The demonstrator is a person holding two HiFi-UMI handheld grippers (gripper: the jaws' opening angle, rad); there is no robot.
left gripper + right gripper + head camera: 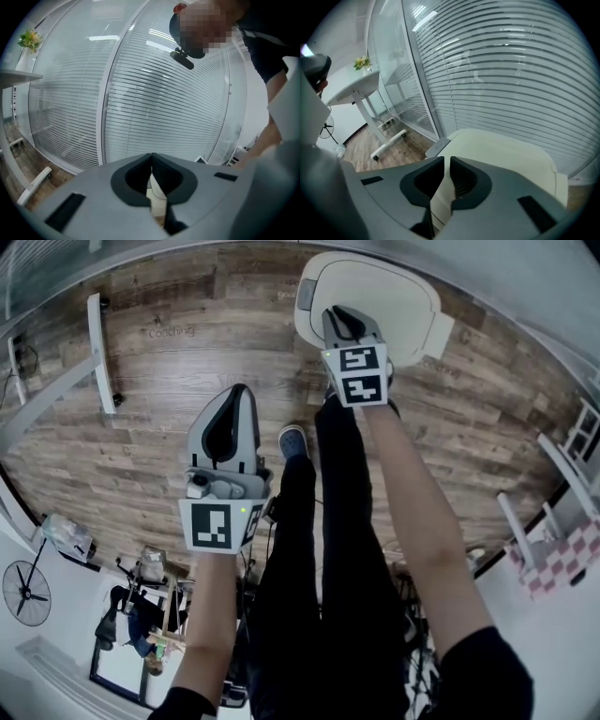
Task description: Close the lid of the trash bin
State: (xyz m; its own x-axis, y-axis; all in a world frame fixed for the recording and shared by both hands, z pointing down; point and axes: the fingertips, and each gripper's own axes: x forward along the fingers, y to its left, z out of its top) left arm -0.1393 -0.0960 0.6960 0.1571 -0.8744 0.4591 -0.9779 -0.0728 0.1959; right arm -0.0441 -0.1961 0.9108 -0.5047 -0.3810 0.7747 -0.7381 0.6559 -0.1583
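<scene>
Left grey hand-held gripper [238, 395] hangs over the brown wood-plank floor [169, 371], its jaws pressed together at the tips with nothing between them, aimed at the white slatted blinds behind glass [164, 93]. Further right, my right gripper [342, 315] sits over the near edge of the cream oval plastic trash bin lid [384, 292], jaws a thin slit apart and gripping nothing; I see the lid lying flat down on its bin
</scene>
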